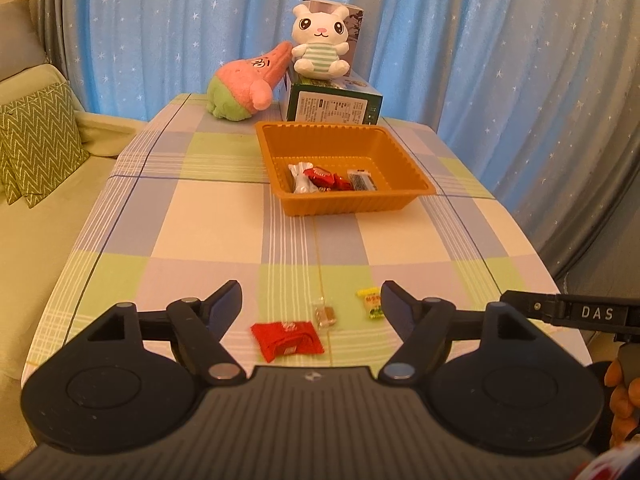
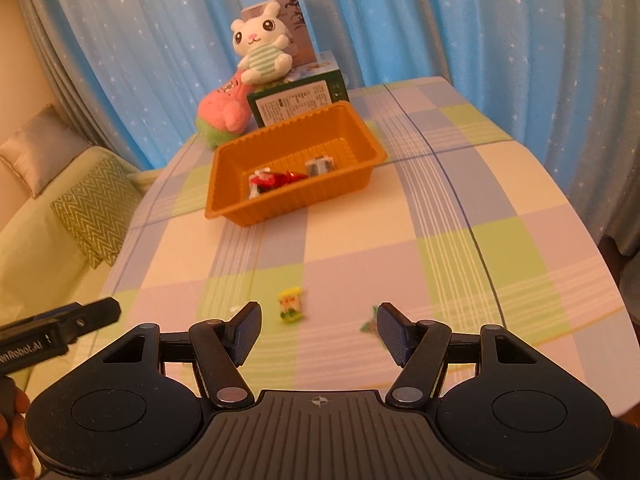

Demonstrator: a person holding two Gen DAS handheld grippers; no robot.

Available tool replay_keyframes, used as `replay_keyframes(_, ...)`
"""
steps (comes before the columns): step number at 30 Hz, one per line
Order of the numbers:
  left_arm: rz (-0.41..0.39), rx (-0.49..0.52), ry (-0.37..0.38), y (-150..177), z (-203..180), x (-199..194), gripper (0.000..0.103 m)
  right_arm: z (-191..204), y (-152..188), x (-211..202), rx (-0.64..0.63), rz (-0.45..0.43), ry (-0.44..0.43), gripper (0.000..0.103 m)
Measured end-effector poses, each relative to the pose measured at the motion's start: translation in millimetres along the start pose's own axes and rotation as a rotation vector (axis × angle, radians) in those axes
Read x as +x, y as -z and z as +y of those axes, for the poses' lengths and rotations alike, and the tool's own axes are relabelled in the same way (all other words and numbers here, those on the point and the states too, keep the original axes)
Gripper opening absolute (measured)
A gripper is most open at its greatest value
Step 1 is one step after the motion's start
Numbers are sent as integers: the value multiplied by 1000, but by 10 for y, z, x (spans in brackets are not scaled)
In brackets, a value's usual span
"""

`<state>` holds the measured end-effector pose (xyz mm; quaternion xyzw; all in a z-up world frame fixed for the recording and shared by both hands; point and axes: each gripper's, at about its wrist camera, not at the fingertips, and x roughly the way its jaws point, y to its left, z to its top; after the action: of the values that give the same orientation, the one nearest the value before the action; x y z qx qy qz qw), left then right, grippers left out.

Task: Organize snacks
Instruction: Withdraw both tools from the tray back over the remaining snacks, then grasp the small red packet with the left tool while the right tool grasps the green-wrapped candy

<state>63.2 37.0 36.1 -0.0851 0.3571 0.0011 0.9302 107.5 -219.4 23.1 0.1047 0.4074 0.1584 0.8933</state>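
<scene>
An orange tray point(image 1: 360, 200) point(image 2: 240, 208) stands mid-table and holds several wrapped snacks point(image 1: 332, 179) point(image 2: 280, 179). My left gripper point(image 1: 311, 304) is open and empty over the near table edge. Between its fingers lie a red packet point(image 1: 287, 339), a small clear-wrapped brown candy point(image 1: 325, 315) and a yellow-green candy point(image 1: 371, 302). My right gripper point(image 2: 318, 326) is open and empty. The yellow-green candy point(image 2: 291, 304) lies just ahead between its fingers. A green-wrapped candy point(image 2: 370, 325) lies partly hidden behind its right finger.
A pink-and-green plush point(image 1: 244, 84) and a white bunny plush point(image 1: 320, 40) on a green box point(image 1: 334, 104) stand at the table's far end before blue curtains. A sofa with a zigzag cushion point(image 1: 36, 144) is to the left. The checked tablecloth point(image 1: 200, 216) covers the table.
</scene>
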Motion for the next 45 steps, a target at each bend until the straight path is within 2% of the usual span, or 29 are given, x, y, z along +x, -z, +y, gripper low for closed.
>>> replay_keyframes(21,80,28,-5,301,22,112,74,-93,305,13,6,28,35,64)
replay_keyframes(26,107,68,6,347,26,206,74,-136,339,65,14,40,43,64)
replay_keyframes(38,198,277,59,360,156,625,72,-268,392,271,36,72,74,64)
replay_keyframes(45,265,450,91,334,177,1027,67,-361,391,479,54,97,93,64)
